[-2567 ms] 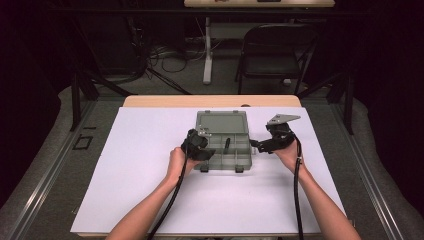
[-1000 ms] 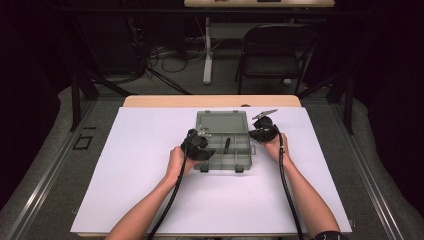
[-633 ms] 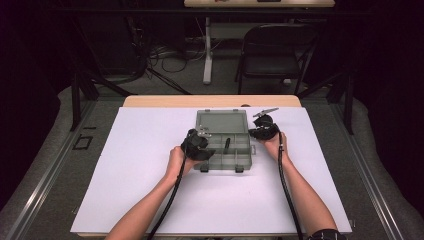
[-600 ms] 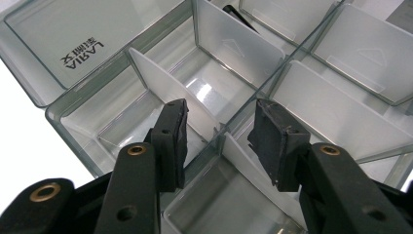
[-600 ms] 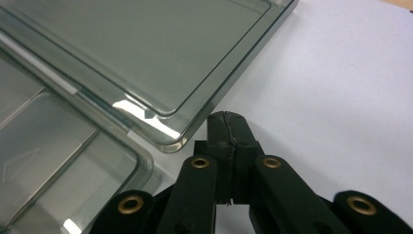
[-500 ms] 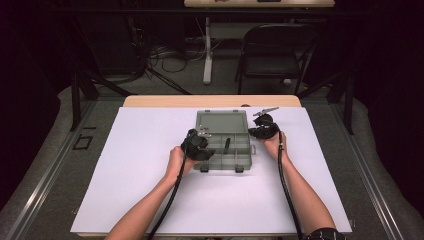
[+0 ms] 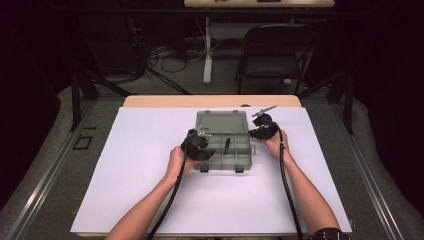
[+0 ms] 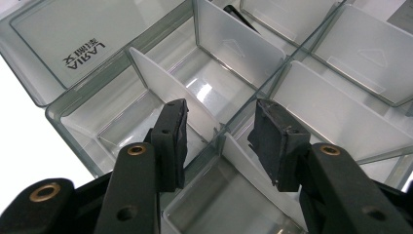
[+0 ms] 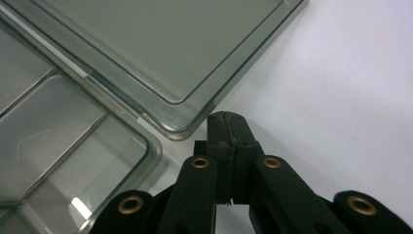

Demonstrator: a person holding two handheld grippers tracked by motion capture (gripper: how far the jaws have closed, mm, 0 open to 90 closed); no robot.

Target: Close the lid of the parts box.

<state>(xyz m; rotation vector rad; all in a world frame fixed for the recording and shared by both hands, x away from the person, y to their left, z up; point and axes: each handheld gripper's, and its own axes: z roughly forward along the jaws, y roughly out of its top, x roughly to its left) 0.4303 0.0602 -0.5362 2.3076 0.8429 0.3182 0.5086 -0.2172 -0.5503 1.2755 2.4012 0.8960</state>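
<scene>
The clear organizer box (image 7: 223, 141) lies open mid-table on the white sheet (image 7: 125, 165). The left gripper (image 8: 221, 134) hangs half-open over its dividers, gripping nothing (pads clear of plastic). The right gripper (image 9: 228, 127), jaws pressed together and empty, sits just beside the lid's corner.

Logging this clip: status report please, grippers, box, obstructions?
Left gripper open, jaws astride a divider inside the open organizer box. Right gripper shut, empty, at the lid's corner. A dark item lies in one compartment; nothing blocking.
</scene>
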